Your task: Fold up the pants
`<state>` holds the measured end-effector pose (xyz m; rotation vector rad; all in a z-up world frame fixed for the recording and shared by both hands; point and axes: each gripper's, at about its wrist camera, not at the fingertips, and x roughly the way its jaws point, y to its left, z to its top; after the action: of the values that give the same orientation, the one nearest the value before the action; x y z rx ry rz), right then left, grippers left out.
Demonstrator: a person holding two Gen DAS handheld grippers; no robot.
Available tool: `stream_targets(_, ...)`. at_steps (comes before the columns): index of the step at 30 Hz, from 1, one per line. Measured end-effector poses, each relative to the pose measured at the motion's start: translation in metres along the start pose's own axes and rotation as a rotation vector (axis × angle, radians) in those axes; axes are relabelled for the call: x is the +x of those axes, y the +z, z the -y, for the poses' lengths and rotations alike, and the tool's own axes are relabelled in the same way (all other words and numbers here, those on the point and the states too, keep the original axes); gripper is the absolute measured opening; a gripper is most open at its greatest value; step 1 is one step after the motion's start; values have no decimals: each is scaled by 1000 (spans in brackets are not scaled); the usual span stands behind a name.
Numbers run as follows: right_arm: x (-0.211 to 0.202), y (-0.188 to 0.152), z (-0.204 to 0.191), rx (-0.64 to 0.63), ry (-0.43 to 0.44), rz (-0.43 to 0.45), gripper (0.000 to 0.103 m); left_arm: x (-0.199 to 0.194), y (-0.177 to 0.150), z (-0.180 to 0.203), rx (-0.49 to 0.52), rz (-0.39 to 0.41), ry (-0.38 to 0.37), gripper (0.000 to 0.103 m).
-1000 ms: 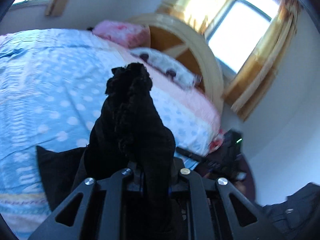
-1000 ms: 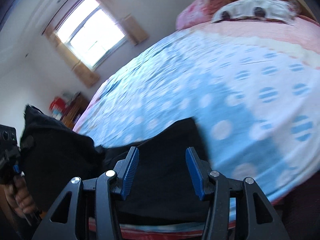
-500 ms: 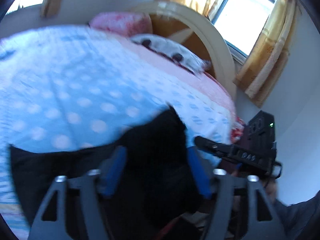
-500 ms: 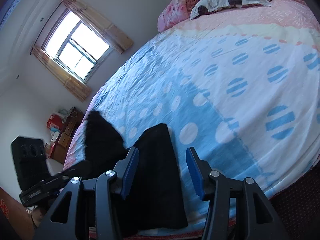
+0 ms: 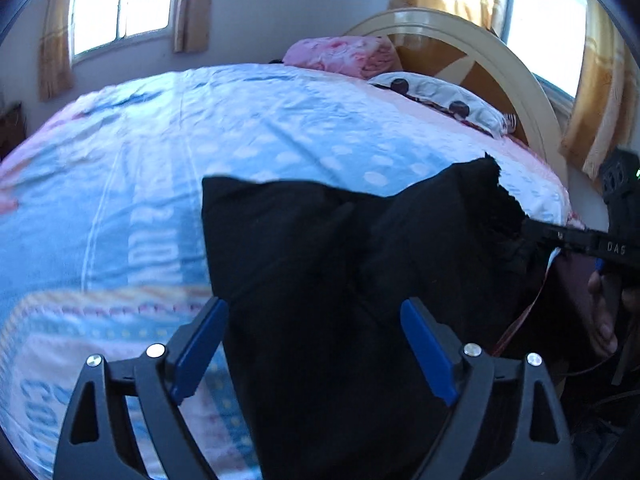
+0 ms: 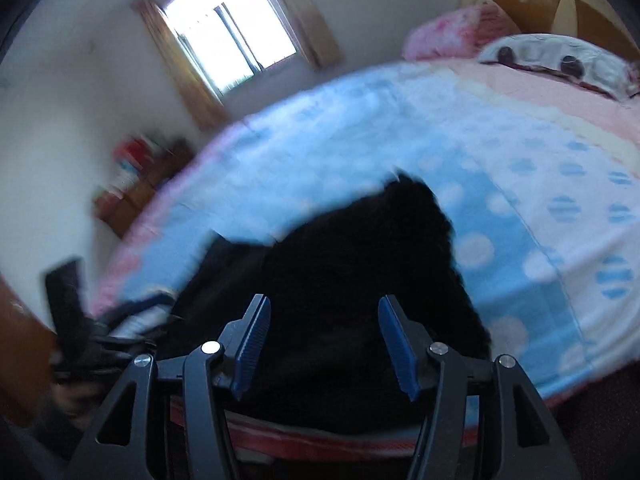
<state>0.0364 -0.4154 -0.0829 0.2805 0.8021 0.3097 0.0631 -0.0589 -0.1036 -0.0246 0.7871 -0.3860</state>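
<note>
Blue-padded fingers of the left gripper stand wide apart, empty, over the black fabric pants lying bunched on the near edge of the blue, white-dotted bed sheet. Further right, the right gripper is likewise spread and holds nothing, the pants' raised dark fold lying just ahead of its tips. That view is motion-blurred.

black pants lie bunched at the bed's near edge.
</note>
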Motion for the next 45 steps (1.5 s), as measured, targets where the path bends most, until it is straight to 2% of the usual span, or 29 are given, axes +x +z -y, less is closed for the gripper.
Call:
stream_targets(2,0,-2,10,28,23,-29,58,3,-3,-2,-10,4,-6,91)
stream_targets(5,1,-4,6,-2,38,-67,56,7,-5,4,5,5,-15,91)
stream_targets(6,4,-5,4,0,59,-85,51,7,-4,8,10,8,-12,91)
stream_targets(7,6,-6,0,-1,84,-102,36,6,-3,10,16,12,-13,91)
stream_targets(9,11,-7,-14,-69,42,-109,27,4,-1,14,30,19,-21,91)
stream_targets(10,10,-8,-22,-114,12,-107,20,2,-1,14,35,29,-17,91)
stream_targets(12,-4,-6,-29,-139,19,-66,16,-1,-1,14,43,41,-16,95)
stream_targets(14,-38,0,-40,-200,-10,50,14,-2,-2,14,50,48,-2,101)
stream_targets(15,-55,1,-46,-246,-52,104,8,0,-3,13,52,46,5,101)
stream_targets(16,-63,3,-48,-291,-130,129,8,2,-4,13,50,44,9,101)
stream_targets(18,-54,3,-34,-304,-231,85,8,9,-4,12,40,34,9,101)
stream_targets(20,-27,-4,-2,-233,-290,-30,8,13,-6,12,45,21,7,101)
stream_targets(22,-3,-18,14,-225,-326,-136,8,16,-9,14,64,10,15,101)
stream_targets(24,-5,-19,17,-202,-313,-114,10,20,-11,13,72,-6,29,101)
stream_targets(25,-9,-16,20,-162,-279,-99,11,21,-11,11,67,-11,31,101)
stream_targets(26,-12,-11,24,-133,-255,-105,16,22,-11,9,55,-17,28,101)
stream_targets(27,-17,-8,28,-105,-242,-114,23,21,-11,7,44,-16,27,101)
stream_targets(28,-24,-3,30,-85,-243,-107,44,19,-11,6,36,-7,31,101)
stream_targets(29,-31,2,31,-81,-256,-82,53,12,-9,5,34,22,41,101)
stream_targets(32,-59,19,21,-90,-320,61,53,-1,-3,8,49,91,81,101)
stream_targets(33,-62,21,15,-98,-300,86,53,-1,-2,9,60,99,82,102)
stream_targets(34,-60,25,6,-113,-237,101,53,1,-2,12,75,93,86,103)
stream_targets(37,-28,29,-17,-135,-21,25,53,13,-9,13,97,34,115,103)
stream_targets(38,-15,27,-21,-140,13,-7,53,16,-12,12,94,17,118,103)
stream_targets(39,1,25,-21,-150,-1,-47,53,17,-17,9,90,12,117,103)
stream_targets(40,25,21,-17,-161,-63,-121,53,18,-20,6,86,8,114,103)
stream_targets(41,37,19,-11,-146,-93,-154,53,20,-24,2,78,-4,98,103)
stream_targets(43,54,17,6,-100,-90,-184,53,24,-30,-7,32,-24,62,103)
stream_targets(45,51,22,0,-121,-96,-198,53,17,-30,-12,1,0,50,103)
